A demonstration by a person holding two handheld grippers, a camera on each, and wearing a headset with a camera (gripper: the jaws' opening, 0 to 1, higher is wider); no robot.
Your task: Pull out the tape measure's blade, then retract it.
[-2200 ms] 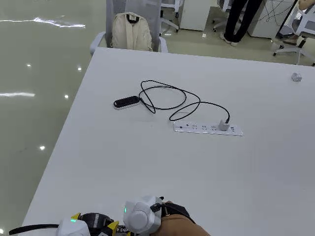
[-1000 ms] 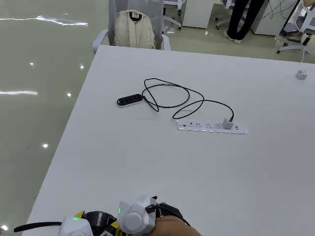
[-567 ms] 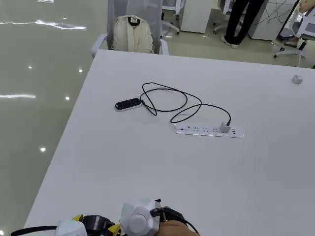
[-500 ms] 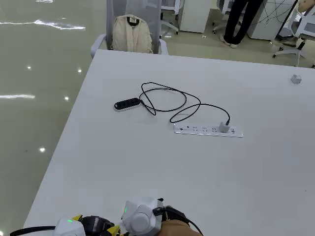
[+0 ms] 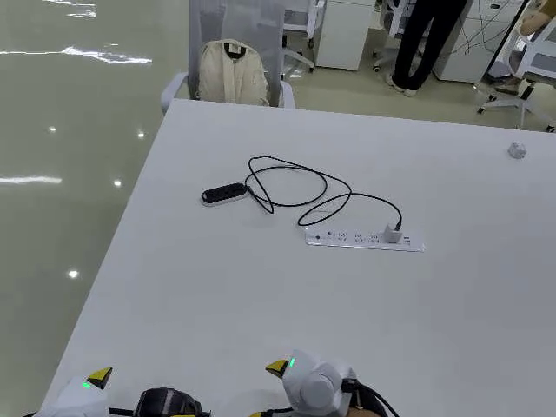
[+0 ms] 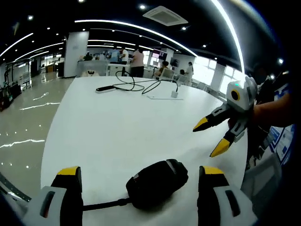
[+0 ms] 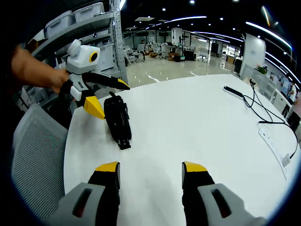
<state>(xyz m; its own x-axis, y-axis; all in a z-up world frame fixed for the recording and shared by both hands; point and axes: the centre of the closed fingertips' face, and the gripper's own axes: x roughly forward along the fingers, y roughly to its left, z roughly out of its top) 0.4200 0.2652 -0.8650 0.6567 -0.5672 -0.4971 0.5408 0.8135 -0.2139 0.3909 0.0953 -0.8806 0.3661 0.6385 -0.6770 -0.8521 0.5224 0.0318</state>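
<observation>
A black tape measure [image 6: 157, 182] lies on the white table [image 6: 122, 122] between the wide-apart jaws of my left gripper [image 6: 140, 173], which is open. No blade shows outside the case; a thin black strap trails from its left end. In the right gripper view the same tape measure [image 7: 117, 122] rests beside the left gripper [image 7: 104, 94], whose yellow tips straddle its far end. My right gripper [image 7: 150, 168] is open, a short way from the case, with nothing between its fingers. It comes into the left gripper view as the right gripper [image 6: 214, 136]. The tape measure [image 5: 165, 404] sits at the near table edge.
A white power strip [image 5: 365, 239] with a looping black cable [image 5: 295, 187] and a small black device [image 5: 224, 193] lie mid-table. A small grey object [image 5: 517, 150] sits far right. A chair with a cream jacket [image 5: 230, 74] stands behind the table. The table's left edge is close.
The two grippers, close together around the tape measure before, now stand farther apart: the right one has shifted right, the left one left. The head camera also moved.
</observation>
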